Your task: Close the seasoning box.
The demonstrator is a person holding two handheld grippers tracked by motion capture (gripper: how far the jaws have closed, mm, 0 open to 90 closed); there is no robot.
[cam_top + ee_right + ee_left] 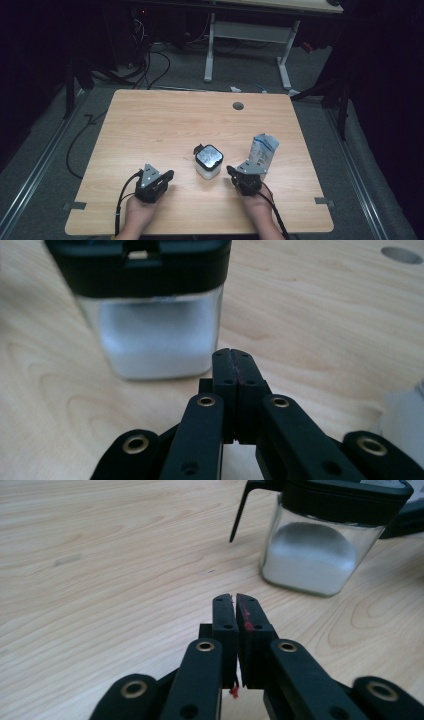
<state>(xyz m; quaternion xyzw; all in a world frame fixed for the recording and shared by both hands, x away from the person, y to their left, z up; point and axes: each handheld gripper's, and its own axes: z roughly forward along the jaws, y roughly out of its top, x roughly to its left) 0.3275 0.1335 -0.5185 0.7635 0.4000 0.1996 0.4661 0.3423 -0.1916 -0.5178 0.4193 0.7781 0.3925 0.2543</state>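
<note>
The jar (208, 161) stood mid-table (150, 120), between the left tool (167, 176) and right tool (231, 171), both closed on nothing; the pouch (262, 151) stood near the right one, whose swing could probably topple it

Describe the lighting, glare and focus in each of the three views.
High view: the table is lit while the room around it is dark, and the jar lid glares. Left gripper view: the left gripper is sharp, the jar soft. Right gripper view: the right gripper is sharp, the jar and the pale pouch at the edge blurred.
</note>
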